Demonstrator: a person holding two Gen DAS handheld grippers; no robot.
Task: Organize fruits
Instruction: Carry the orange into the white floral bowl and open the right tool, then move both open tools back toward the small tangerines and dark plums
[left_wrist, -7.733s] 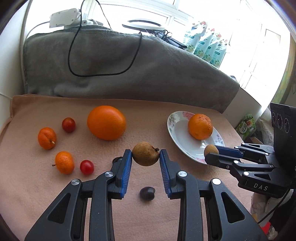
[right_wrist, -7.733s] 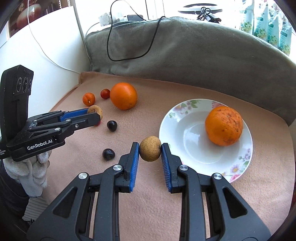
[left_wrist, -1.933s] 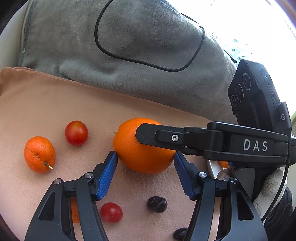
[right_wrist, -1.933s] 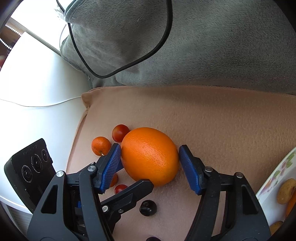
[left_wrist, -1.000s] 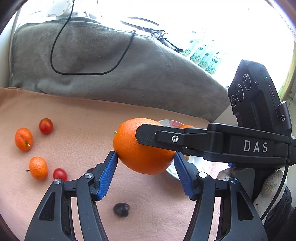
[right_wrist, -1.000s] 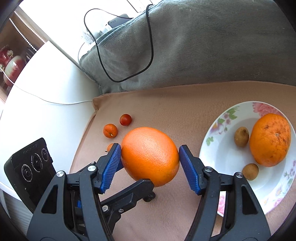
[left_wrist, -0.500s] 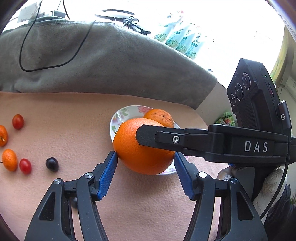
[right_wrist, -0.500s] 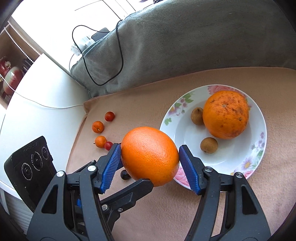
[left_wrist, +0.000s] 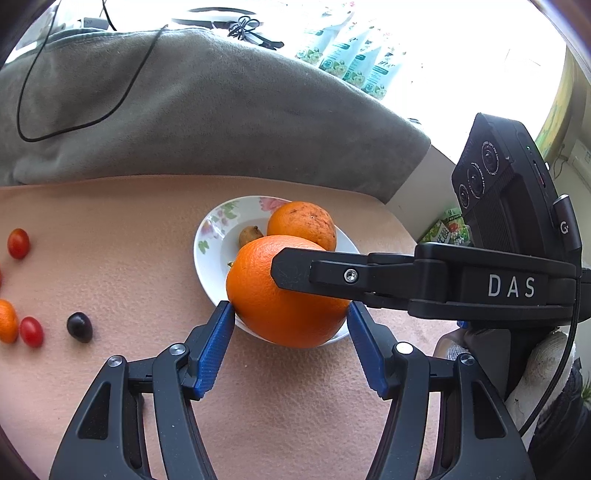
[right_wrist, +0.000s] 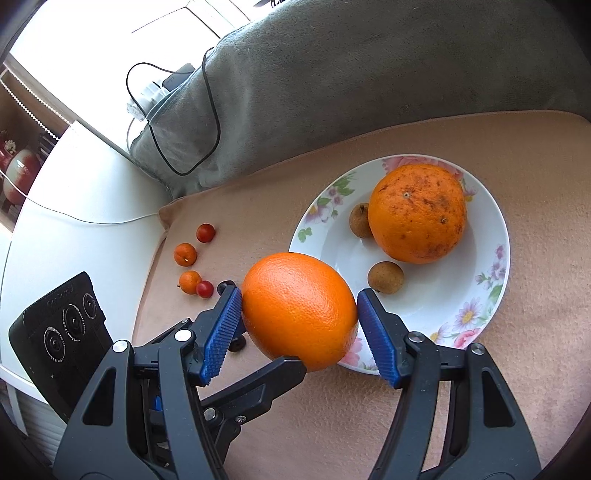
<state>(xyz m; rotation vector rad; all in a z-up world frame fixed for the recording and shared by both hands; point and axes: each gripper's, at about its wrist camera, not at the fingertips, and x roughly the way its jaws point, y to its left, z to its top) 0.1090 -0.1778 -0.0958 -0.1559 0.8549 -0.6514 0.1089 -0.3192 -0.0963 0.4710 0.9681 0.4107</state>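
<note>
Fruit count: two large oranges, two small brown fruits, two small tangerines, two cherry tomatoes, at least one dark grape, one plate.

One large orange (right_wrist: 299, 310) is off the plate and a second, speckled orange (right_wrist: 417, 212) sits on the one floral plate (right_wrist: 491, 295), with two small brown fruits (right_wrist: 385, 277) (right_wrist: 360, 220). Near the left edge of the peach blanket lie two small tangerines (right_wrist: 185, 254) (right_wrist: 190, 282), two cherry tomatoes (right_wrist: 205, 232) (right_wrist: 204, 288) and one dark grape (left_wrist: 79, 326); a second dark fruit may be hidden.
</note>
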